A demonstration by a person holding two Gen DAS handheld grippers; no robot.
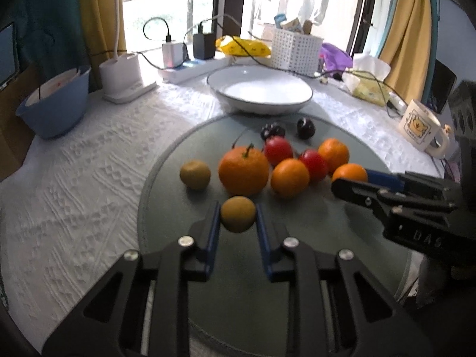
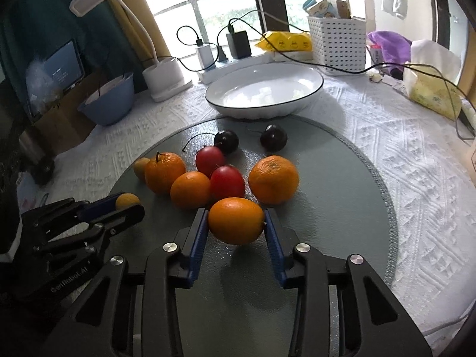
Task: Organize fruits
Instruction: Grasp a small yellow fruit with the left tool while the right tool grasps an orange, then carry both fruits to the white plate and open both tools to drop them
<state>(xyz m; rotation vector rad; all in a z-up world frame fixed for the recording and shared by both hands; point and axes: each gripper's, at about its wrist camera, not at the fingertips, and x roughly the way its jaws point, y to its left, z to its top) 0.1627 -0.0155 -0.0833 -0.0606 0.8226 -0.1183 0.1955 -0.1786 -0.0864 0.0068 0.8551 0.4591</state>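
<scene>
- Our left hand-held gripper (image 1: pixel 238 212) is clamped on a small round yellow-brown fruit (image 1: pixel 238 214), its blue pads pressed against both sides, at the near edge of the round grey-green mat (image 1: pixel 178 154).
- Our right hand-held gripper (image 2: pixel 235 220) has a small smooth orange (image 2: pixel 236 220) between its blue pads, which touch it left and right; the jaws stand fairly narrow.
- On the mat beyond these lie a large stemmed orange tangerine (image 1: pixel 243 170), a second yellow-brown fruit (image 1: pixel 195 174) to its left, two more oranges, two red oval fruits (image 2: pixel 227 182) and two dark cherries (image 2: pixel 273 137), clustered closely together.
- At the far edge of the mat stands a wide white shallow bowl with a dark rim (image 2: pixel 312 71), with no fruit in it.
- The table (image 1: pixel 89 163) carries a white embossed cloth; a blue plastic bowl (image 1: pixel 53 101) sits far left, a white perforated basket (image 2: pixel 337 44) far right.
</scene>
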